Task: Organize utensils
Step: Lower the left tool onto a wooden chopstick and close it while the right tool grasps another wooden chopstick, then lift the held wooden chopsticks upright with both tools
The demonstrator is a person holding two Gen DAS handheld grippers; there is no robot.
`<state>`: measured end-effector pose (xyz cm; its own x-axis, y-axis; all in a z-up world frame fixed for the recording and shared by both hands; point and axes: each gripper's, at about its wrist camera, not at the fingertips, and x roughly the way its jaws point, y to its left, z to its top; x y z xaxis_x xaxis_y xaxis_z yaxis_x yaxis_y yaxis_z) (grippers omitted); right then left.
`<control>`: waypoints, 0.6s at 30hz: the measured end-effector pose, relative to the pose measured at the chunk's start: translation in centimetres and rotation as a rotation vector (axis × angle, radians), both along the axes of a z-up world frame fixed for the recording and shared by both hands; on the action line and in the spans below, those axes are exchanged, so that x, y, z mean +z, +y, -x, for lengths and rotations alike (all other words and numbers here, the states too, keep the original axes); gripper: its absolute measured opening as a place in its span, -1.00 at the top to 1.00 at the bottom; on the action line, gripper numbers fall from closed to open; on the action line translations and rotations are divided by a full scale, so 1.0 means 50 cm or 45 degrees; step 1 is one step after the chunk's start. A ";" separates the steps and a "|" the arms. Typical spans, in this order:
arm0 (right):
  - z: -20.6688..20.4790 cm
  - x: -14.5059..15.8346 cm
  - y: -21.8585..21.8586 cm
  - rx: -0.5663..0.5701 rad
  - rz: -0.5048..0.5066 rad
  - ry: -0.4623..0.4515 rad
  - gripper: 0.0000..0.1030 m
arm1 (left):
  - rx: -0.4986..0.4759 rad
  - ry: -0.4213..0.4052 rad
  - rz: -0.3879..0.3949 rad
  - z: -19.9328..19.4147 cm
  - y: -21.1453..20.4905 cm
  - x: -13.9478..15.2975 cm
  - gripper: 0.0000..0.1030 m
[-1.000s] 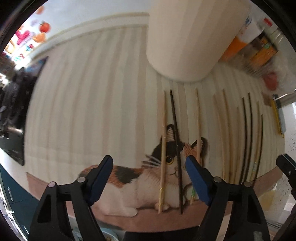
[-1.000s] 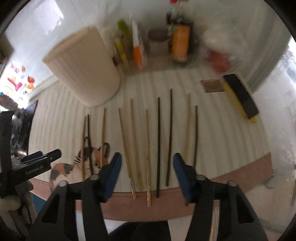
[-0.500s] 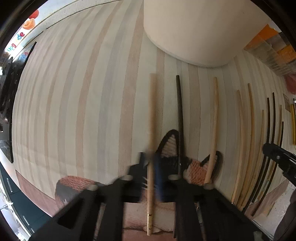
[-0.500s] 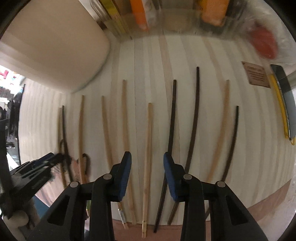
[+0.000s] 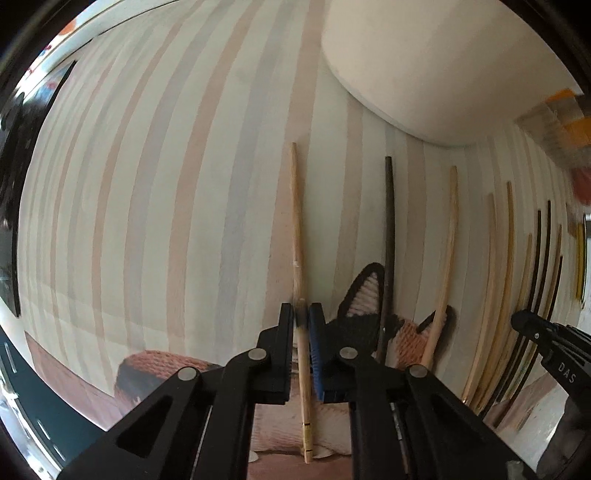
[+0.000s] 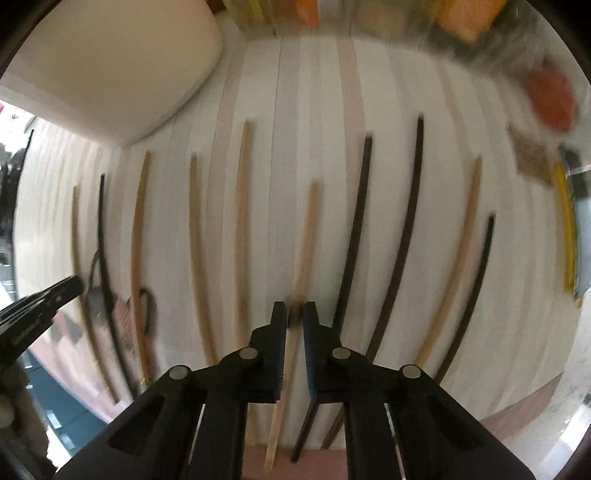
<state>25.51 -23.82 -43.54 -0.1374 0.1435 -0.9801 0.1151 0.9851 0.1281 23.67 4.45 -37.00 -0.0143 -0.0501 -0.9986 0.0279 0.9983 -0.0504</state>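
The left gripper [image 5: 304, 315] points down at a striped mat [image 5: 166, 192] with a calico cat picture [image 5: 369, 314] at its near edge. Its jaws, which have just been closing, are clamped on a light bamboo chopstick [image 5: 297, 229], the outermost stick on the left end of the row; the stick lies flat along the stripes, its gold-banded butt end [image 5: 307, 441] reaching past the mat's near edge. Just beside it lie a dark chopstick [image 5: 388, 221] and another bamboo chopstick [image 5: 445, 258], both crossing the cat's ears.

The right gripper [image 6: 294, 317] also points down, near the middle of the row. Its jaws have just been closing too and now pinch a pale wooden chopstick [image 6: 308, 236], which runs between the 2 fingers (this part is blurred) and sticks out toward the mat's near edge. To its right lie 2 dark chopsticks [image 6: 356, 236], then a light one [image 6: 458, 258] and 1 more dark one [image 6: 476, 288]; to its left are several more bamboo sticks [image 6: 240, 221].

A cream cylindrical container [image 5: 443, 62] stands at the mat's far edge. Blurred orange packages [image 6: 465, 18] sit along the counter's back edge.
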 end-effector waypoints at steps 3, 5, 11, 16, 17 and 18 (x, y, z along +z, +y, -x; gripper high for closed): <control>-0.001 0.002 0.002 0.036 0.007 0.017 0.83 | -0.033 0.019 -0.021 -0.011 -0.021 -0.018 0.83; -0.011 0.002 0.003 0.029 0.015 0.048 0.83 | -0.036 0.029 -0.027 -0.001 -0.028 -0.036 0.83; -0.076 -0.037 0.021 0.047 0.043 0.155 0.83 | -0.088 0.029 -0.036 -0.037 -0.075 -0.034 0.90; -0.090 -0.029 0.038 0.104 0.110 0.046 0.86 | -0.197 -0.001 -0.050 -0.035 -0.102 -0.043 0.91; -0.095 -0.028 0.041 0.105 0.106 0.048 0.86 | -0.198 0.000 -0.044 -0.036 -0.103 -0.048 0.91; -0.100 -0.029 0.045 0.119 0.107 0.055 0.86 | -0.200 0.003 -0.039 -0.037 -0.104 -0.052 0.90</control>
<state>30.53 -21.58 -44.99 -0.1884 0.0454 -0.9810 0.0261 0.9988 0.0412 25.54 -0.77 -39.60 -0.0219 -0.0164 -0.9996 0.1834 0.9828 -0.0201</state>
